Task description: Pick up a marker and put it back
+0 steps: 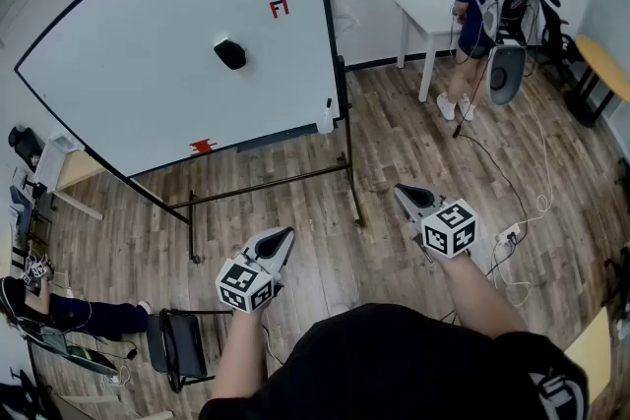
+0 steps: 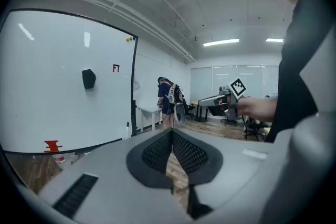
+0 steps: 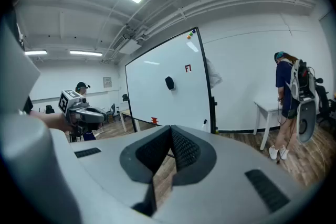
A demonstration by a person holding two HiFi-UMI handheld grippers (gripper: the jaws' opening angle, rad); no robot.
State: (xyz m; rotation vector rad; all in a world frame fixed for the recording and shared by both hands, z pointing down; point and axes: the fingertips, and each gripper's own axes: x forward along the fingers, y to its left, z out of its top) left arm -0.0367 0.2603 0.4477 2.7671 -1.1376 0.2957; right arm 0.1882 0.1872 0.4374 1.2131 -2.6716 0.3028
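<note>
Left claw [image 1: 284, 235], right claw [image 1: 403, 193] closed above plank floor [image 1: 404, 128]; whiteboard [image 1: 138, 64] beyond.

Left tongs [image 2: 171, 134] pressed together, empty, with the whiteboard [image 2: 63, 86] ahead-left.

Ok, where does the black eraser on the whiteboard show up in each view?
Head view: black eraser sits upper left of centre, mid-board.
Left gripper view: on the left side, at mid height.
Right gripper view: at the picture's centre.
Shared landmark: the red mark sits up and to the right of it in every view.
</note>
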